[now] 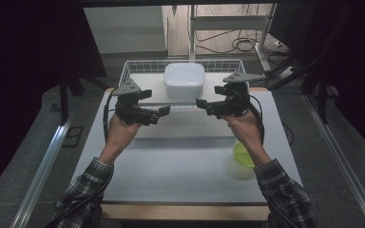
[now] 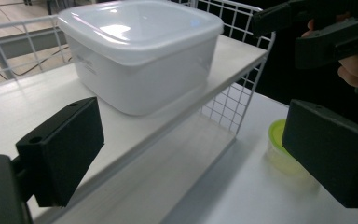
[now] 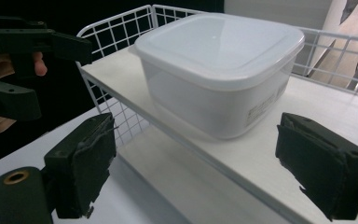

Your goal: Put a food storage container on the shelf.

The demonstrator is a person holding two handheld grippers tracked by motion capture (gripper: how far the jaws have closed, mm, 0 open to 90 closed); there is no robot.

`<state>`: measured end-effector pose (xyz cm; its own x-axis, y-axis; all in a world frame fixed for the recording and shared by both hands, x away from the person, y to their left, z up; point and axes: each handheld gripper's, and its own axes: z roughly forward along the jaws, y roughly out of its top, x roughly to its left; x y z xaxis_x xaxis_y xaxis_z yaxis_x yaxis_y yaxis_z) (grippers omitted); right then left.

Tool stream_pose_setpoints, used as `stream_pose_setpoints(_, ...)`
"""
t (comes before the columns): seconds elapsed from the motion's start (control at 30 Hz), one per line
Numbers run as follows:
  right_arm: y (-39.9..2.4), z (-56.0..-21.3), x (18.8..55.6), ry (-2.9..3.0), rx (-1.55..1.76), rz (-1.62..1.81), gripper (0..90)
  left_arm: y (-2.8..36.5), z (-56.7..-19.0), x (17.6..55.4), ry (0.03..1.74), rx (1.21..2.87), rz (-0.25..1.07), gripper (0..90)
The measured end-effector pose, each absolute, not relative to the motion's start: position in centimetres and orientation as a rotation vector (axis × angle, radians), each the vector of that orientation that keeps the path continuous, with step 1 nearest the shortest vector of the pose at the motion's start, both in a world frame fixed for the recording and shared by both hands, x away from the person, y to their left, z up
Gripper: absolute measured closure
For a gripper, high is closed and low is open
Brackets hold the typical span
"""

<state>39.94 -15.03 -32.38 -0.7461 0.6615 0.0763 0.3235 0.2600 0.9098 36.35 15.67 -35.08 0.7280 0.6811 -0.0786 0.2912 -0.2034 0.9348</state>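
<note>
— Where's the white lidded container (image 1: 184,80)?

— On the wire shelf (image 1: 138,66), between my left hand-held gripper (image 1: 165,110) and right hand-held gripper (image 1: 200,103); both gape wide, empty.

— Handling?

— Looks light, stiff, slick plastic. I'd squeeze opposite side walls below the lid.

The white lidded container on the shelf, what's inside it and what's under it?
The white container sits on a pale shelf board with a wire rail. Its lid is on and its walls are cloudy, so its contents cannot be seen.
</note>
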Motion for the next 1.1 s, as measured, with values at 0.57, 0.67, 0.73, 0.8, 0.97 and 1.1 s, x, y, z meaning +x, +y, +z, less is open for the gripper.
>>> stream_pose_setpoints(0.57,-16.6,-35.5,37.5,2.266,0.875,1.453,7.0,15.8,-38.3,33.5,0.753,1.788,0.354,3.7)
stream_pose_setpoints(0.67,-16.8,-36.0,37.0,2.276,0.849,1.432,5.3,15.9,-38.9,33.0,0.753,1.806,0.368,4.4)
stream_pose_setpoints(0.73,-16.9,-36.3,36.7,2.279,0.831,1.428,5.2,15.9,-39.2,32.6,0.751,1.813,0.369,4.5)
stream_pose_setpoints(0.8,-16.9,-36.6,36.3,2.279,0.811,1.421,4.4,16.0,-39.6,32.3,0.750,1.813,0.366,4.5)
stream_pose_setpoints(0.97,-16.9,-37.6,35.4,2.294,0.769,1.386,2.8,16.2,-40.4,31.4,0.747,1.815,0.384,4.5)
stream_pose_setpoints(1.1,-17.0,-38.4,34.8,2.306,0.751,1.384,2.5,16.5,-41.2,30.8,0.750,1.817,0.390,4.8)
